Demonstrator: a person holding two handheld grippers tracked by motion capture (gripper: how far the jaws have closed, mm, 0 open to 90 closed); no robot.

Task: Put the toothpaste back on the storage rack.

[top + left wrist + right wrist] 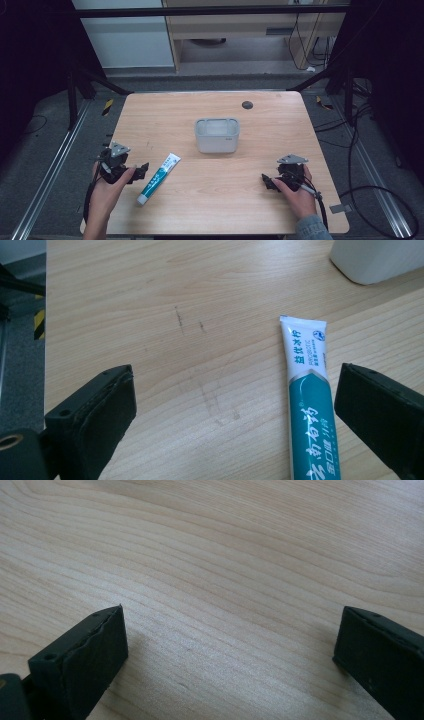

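Toothpaste tube (159, 178) lies beside the spread left claw (141, 171), grey bin (216, 135) beyond, right claw (266, 181) spread.

My left claw (235, 405) stands wide open over the tabletop (150, 290); the toothpaste tube (310, 405) lies just inside its right jaw, untouched. A white container (375, 260) sits toward the far right.

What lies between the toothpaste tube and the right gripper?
Nothing: in the high view, only bare wooden table lies between the tube and the right gripper. The grey bin stands farther back, off that line.
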